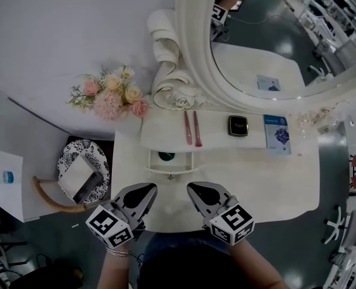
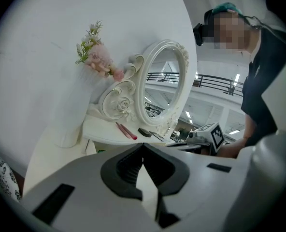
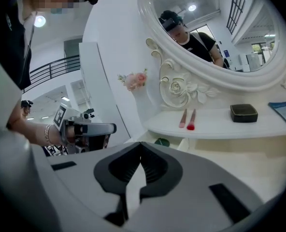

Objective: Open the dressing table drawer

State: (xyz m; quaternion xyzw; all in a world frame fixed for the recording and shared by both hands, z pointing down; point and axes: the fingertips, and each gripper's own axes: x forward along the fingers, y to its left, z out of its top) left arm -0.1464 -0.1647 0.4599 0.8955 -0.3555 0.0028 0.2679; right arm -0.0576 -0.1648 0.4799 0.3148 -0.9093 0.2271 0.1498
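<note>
Looking down in the head view, the small drawer (image 1: 169,171) of the dressing table (image 1: 256,179) already stands pulled out. The left gripper (image 1: 147,190) and right gripper (image 1: 193,189) hover just before it, not touching.

Left gripper view: jaws pressed together, empty.

Right gripper view: likewise clenched on nothing.

The drawer looks light, stiff and probably free-sliding. It is best pinched at the middle of its front.

White wall (image 1: 46,35), upper left. Dark grey floor (image 1: 33,251), lower left. Round black-and-white patterned stool (image 1: 65,161), left. Swivel-chair base (image 1: 334,224), lower right. Railed gallery (image 2: 206,81) and ceiling strip lights (image 2: 237,77), left gripper view, centre right.
</note>
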